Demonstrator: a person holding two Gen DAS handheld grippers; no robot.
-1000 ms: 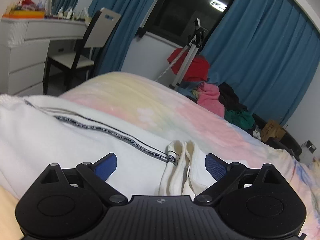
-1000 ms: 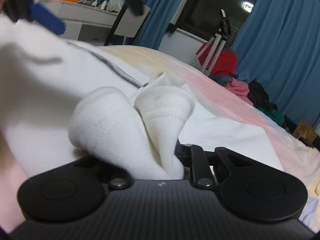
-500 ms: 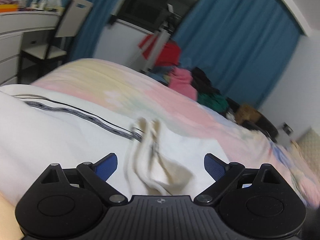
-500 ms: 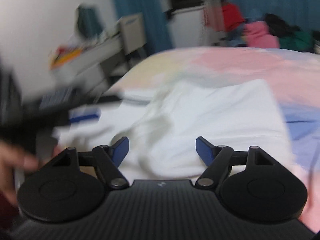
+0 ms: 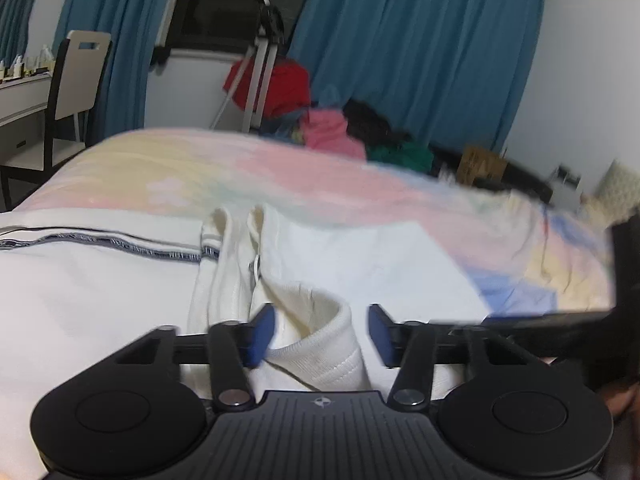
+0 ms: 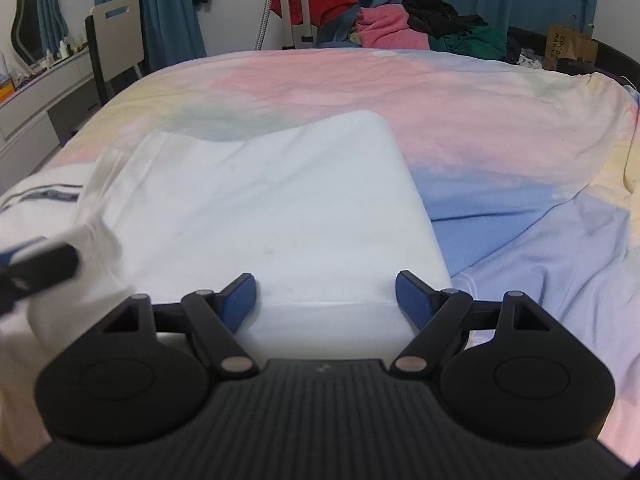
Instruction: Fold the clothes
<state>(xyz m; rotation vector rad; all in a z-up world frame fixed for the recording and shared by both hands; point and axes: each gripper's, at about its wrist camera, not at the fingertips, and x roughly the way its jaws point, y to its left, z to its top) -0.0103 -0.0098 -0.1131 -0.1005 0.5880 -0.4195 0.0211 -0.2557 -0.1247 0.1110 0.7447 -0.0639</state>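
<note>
A white garment (image 5: pixel 100 284) with a black-and-white striped band lies on the pastel bed (image 5: pixel 280 172). Its ribbed cuff (image 5: pixel 320 332) stands up between the pads of my left gripper (image 5: pixel 322 334), which is open around it without closing. In the right wrist view the folded white body of the garment (image 6: pixel 272 208) lies flat. My right gripper (image 6: pixel 326 300) is open and empty over its near edge. The left gripper's blurred finger (image 6: pixel 36 264) shows at the left edge.
A chair (image 5: pixel 76 80) and a white desk (image 5: pixel 20 96) stand left of the bed. A tripod (image 5: pixel 260 60) and a pile of red, pink, black and green clothes (image 6: pixel 400 24) lie beyond the far edge, before blue curtains. A cardboard box (image 6: pixel 568 46) sits far right.
My right gripper let go of the white cuff, opened and swung right over the folded body. My left gripper moved right to the cuff, its pads narrowed around it.
</note>
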